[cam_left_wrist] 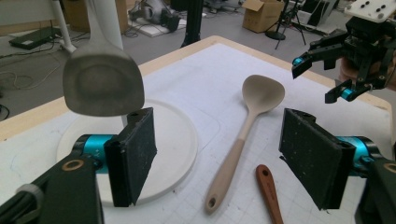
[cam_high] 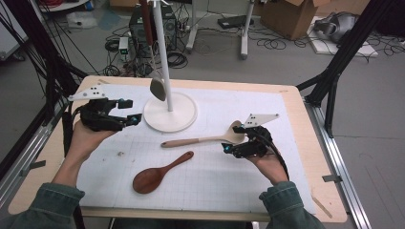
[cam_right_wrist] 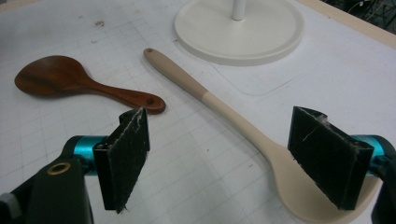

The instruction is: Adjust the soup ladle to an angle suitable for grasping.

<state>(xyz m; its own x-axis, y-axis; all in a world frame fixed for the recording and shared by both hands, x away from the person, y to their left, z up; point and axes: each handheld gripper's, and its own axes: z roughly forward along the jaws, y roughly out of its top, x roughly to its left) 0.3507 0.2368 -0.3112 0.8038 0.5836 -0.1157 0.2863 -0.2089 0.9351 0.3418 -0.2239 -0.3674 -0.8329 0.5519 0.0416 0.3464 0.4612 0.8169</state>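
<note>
Jaws of the left gripper [cam_high: 128, 110] stand spread with nothing between them; its own view shows both black pads apart over the white mat, pinching nothing. It sits at about nine o'clock on the table, just left of the white round stand base [cam_high: 170, 112], with the grey spatula [cam_high: 158, 88] hanging from the stand's pole [cam_high: 162, 52] just in front of it. In the left gripper view that spatula blade [cam_left_wrist: 103, 83] hangs above the left pad, close to it, though whether they touch I cannot tell.

The right gripper [cam_high: 235, 138] is at about three o'clock, its jaws also wide and gripping nothing. In the right gripper view the bowl of the pale wooden spoon [cam_right_wrist: 261, 144] lies on the mat under the right-hand pad [cam_right_wrist: 329, 156], which overlaps it in the picture; contact is unclear. That spoon [cam_high: 203, 140] lies near the middle of the table, handle toward nine o'clock, bowl toward three o'clock beside the right gripper.

A dark wooden spoon [cam_high: 155, 174] lies at about six o'clock, bowl toward the person, handle angled toward the pale spoon's handle end, apart from it.

The mat is open between the two spoons and the near table edge [cam_high: 210, 214], and along the far side right of the stand base. The right gripper is well inside the right edge; the left one is nearer the left edge
</note>
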